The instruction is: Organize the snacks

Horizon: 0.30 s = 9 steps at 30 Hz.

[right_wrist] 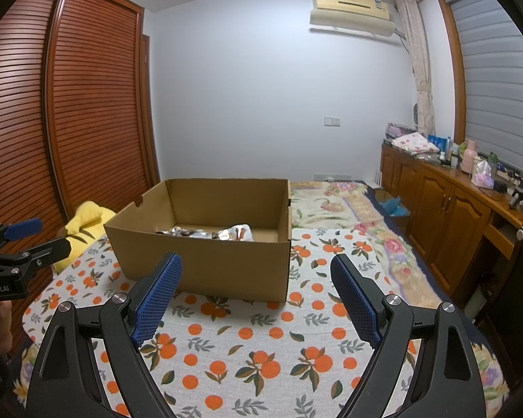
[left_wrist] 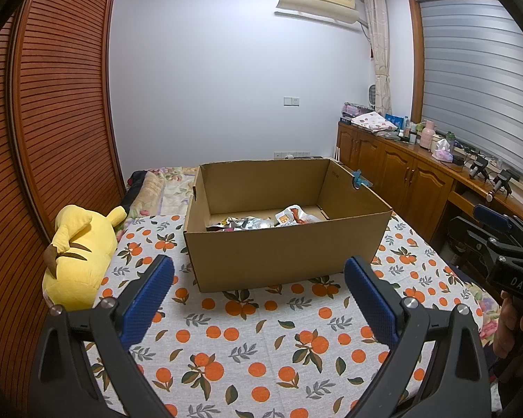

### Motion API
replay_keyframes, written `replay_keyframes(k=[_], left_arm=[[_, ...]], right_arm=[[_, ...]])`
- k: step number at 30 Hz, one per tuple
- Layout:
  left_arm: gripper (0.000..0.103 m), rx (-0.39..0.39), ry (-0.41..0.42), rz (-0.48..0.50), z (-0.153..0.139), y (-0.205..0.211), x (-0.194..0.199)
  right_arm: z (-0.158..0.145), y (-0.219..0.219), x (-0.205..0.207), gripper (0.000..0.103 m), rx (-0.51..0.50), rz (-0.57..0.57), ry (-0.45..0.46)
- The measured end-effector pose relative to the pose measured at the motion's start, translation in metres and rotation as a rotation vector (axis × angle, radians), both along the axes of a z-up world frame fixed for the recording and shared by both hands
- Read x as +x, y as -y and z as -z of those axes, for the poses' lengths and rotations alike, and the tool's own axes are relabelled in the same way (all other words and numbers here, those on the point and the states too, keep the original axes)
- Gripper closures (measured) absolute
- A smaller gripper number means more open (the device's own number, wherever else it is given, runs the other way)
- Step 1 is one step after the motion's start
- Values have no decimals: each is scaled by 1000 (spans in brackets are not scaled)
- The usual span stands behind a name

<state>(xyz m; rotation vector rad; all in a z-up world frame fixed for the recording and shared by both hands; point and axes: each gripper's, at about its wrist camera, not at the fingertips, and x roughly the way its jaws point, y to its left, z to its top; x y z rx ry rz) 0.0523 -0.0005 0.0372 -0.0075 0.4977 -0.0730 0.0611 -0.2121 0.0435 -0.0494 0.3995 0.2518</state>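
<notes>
Both my tools wide open and empty, snacks already in the box on the bed.

My left tool [left_wrist: 258, 299] and right tool [right_wrist: 256, 299] hover apart before the cardboard box [left_wrist: 282, 254]. The foil snack packets [left_wrist: 258, 223] on its floor look light, crinkly, slippery and crushable; I'd pinch a sealed edge, gently.

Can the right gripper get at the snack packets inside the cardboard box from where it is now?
Probably yes. The right gripper is open and empty, and the cardboard box has no lid. Only its near wall stands between them, so it would have to go over that and down to the snack packets.
</notes>
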Motion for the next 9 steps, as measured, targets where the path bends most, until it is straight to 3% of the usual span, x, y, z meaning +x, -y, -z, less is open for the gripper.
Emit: replay_keyframes(k=[9], left_arm=[[4, 1, 3, 0, -1, -1, -1]], right_arm=[[0, 0, 0, 14, 0, 1, -1]])
